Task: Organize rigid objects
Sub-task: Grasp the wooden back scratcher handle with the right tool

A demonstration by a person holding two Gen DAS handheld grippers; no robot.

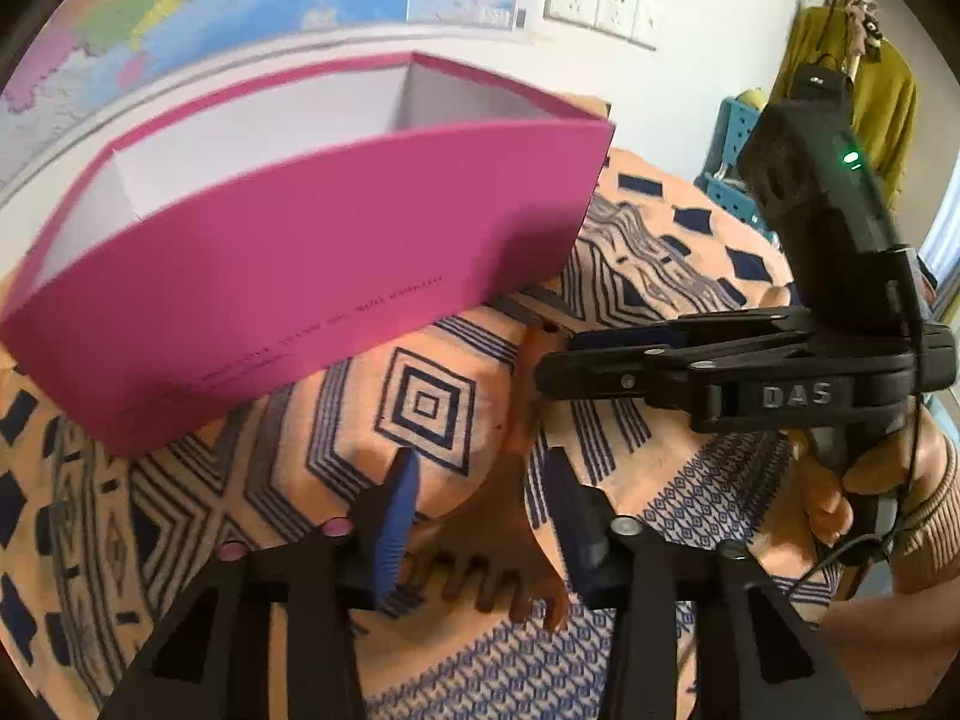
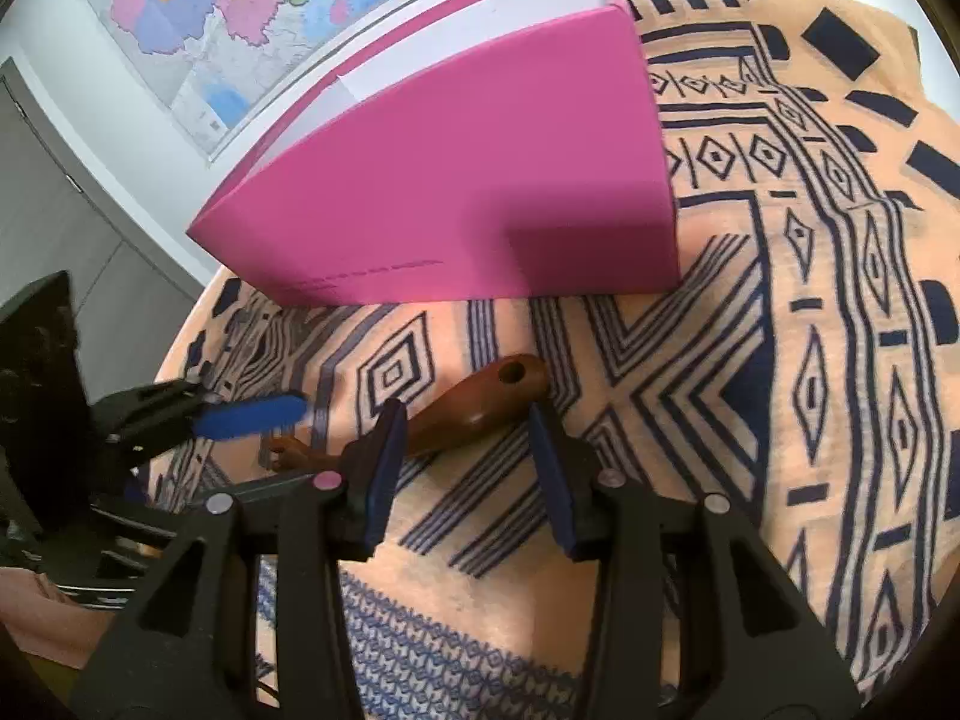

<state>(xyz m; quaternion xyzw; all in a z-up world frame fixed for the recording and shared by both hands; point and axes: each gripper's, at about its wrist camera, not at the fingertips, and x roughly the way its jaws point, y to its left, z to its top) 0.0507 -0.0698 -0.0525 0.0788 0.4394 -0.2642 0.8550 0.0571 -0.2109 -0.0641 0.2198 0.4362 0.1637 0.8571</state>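
A wooden comb [image 2: 474, 408] lies on a patterned cloth [image 2: 780, 360] at lower centre, below a pink box [image 2: 456, 180]. The left gripper [image 1: 480, 516] straddles the comb's toothed end, jaws apart; the right gripper [image 2: 468, 468] straddles its handle, jaws also apart, pads not pressing

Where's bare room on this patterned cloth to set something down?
Free: the cloth right of the pink cardboard box, toward the far edge. Crowded: in front of the box, where the brown wooden comb lies between both grippers.
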